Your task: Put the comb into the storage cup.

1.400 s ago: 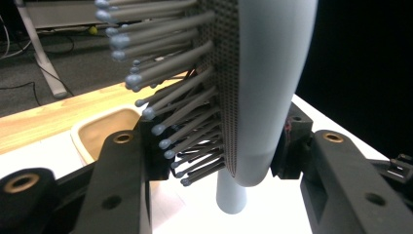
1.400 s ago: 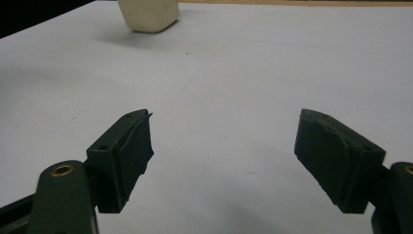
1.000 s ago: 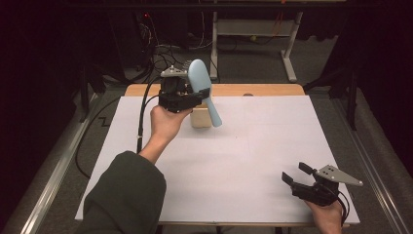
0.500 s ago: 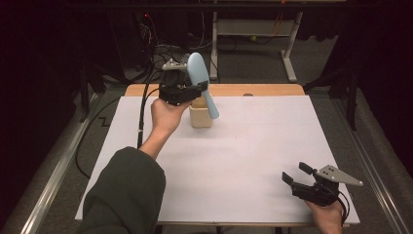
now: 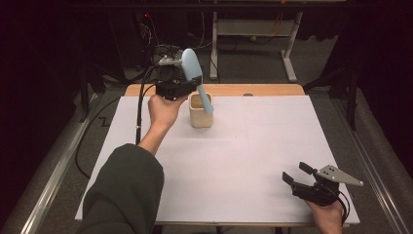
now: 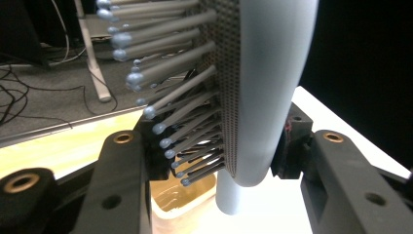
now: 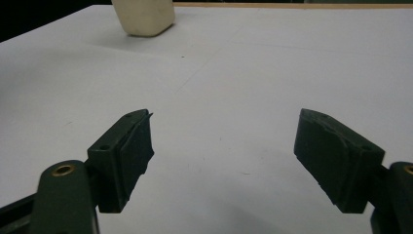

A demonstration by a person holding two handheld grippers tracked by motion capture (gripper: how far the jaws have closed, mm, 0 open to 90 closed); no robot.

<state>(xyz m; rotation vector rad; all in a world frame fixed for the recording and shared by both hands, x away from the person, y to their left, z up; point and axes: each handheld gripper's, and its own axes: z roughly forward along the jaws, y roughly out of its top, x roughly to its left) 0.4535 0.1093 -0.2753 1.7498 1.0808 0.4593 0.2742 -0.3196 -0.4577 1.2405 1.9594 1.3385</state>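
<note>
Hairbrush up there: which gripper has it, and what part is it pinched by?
The left gripper holds the hairbrush, jaws clamped on the lower end of its head, near the handle; the handle dips into the cup. The right gripper is open, holding nothing.

Beige cup on white table

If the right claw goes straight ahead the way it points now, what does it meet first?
Probably nothing soon: ahead of the open right claw lies bare white table. The beige cup stands far ahead, left of its line, so it would likely pass beside it.
</note>
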